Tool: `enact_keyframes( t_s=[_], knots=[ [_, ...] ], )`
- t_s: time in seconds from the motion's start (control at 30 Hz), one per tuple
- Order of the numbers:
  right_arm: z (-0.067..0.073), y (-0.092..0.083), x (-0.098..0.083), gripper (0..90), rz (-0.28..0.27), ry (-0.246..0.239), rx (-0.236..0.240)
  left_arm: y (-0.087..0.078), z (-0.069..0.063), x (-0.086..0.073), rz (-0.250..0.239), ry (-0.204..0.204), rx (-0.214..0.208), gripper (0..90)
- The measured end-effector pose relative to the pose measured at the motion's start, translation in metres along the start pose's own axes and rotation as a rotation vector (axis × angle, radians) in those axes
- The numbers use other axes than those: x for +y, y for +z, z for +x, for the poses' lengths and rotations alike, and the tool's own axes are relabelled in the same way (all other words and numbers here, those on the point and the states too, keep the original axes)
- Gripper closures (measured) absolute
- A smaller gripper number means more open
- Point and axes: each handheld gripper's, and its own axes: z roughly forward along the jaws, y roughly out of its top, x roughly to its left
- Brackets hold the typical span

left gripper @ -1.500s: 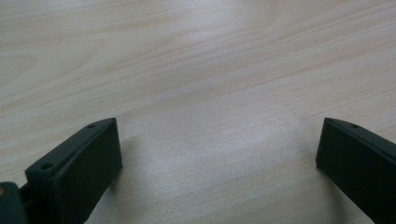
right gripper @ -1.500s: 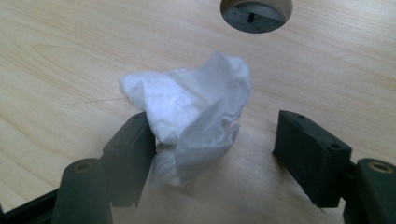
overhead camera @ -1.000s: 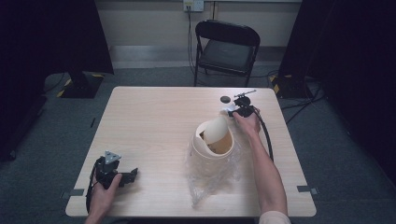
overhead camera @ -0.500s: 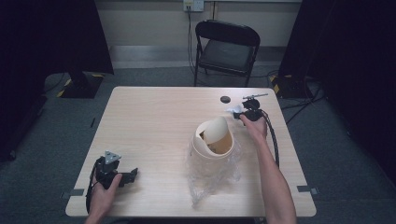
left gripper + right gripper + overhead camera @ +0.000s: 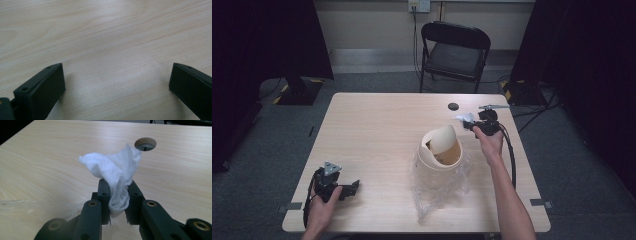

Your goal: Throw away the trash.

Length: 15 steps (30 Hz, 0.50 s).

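Right gripper view shows the right gripper (image 5: 117,195) clamped on a crumpled white tissue (image 5: 113,172), which sticks up from between its jaws above the table (image 5: 50,157), short of a round cable hole (image 5: 145,143). No writing is legible. High view shows a beige swing-lid bin (image 5: 441,150) on clear plastic wrap (image 5: 437,190) beside that hand, and the left gripper (image 5: 348,189), jaws apart, rests near the table's front left edge.
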Motion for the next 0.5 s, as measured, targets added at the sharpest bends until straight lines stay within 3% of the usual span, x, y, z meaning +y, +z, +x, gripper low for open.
enact_keyframes(
  t_s=[0.33, 0.5],
  knots=[
    [0.004, -0.034, -0.015, 77.9, -0.076, -0.013, 0.026, 0.000, 0.000, 0.000, 0.001, 0.001, -0.001, 0.0],
    [0.014, -0.050, -0.018, 78.0, -0.109, -0.032, 0.039, 0.000, 0.000, 0.000, 0.000, 0.000, -0.001, 0.0]
  ],
)
